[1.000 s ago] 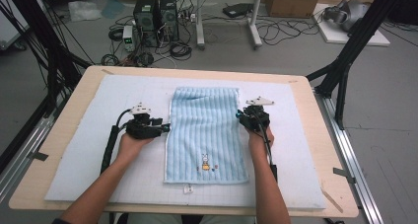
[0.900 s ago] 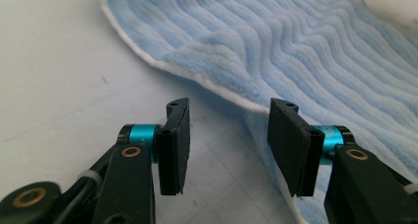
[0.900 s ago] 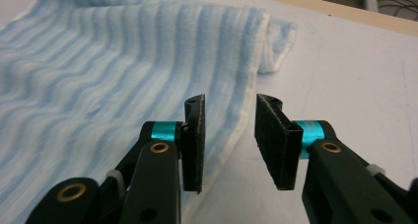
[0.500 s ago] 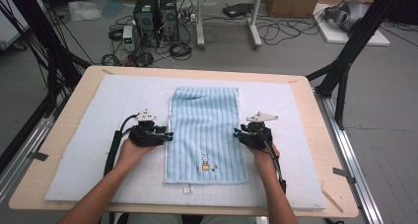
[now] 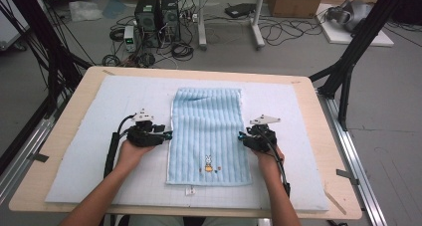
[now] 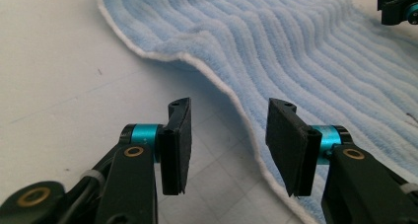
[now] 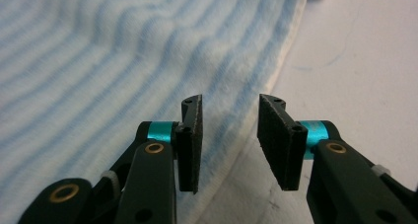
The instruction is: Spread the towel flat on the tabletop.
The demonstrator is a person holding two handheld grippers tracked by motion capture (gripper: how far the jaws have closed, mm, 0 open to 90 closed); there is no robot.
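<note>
A light blue striped towel [image 5: 206, 116] lies flat on the pale blue mat [image 5: 99, 111], with a small rabbit motif [image 5: 208, 162] near its front hem. My left gripper [image 5: 168, 135] is open at the towel's left edge. In the left gripper view the towel [image 6: 296, 51] has its white hem passing under the gap of the left gripper [image 6: 229, 145]. My right gripper [image 5: 241, 136] is open at the right edge. Its jaws have just been opening. The towel [image 7: 98, 51] hem runs beneath the right gripper [image 7: 229, 140], and the pads do not press on it.
The mat covers most of a wooden table [image 5: 326, 151]. A white label [image 5: 189, 190] sticks out from the towel's front hem. Black frame posts [image 5: 348, 66] stand at both table sides. Computer towers [image 5: 157, 12] and cables sit on the floor beyond the far edge.
My right gripper has slid toward me along the towel's right edge. The left gripper has shifted only slightly nearer. The towel lies as before.
</note>
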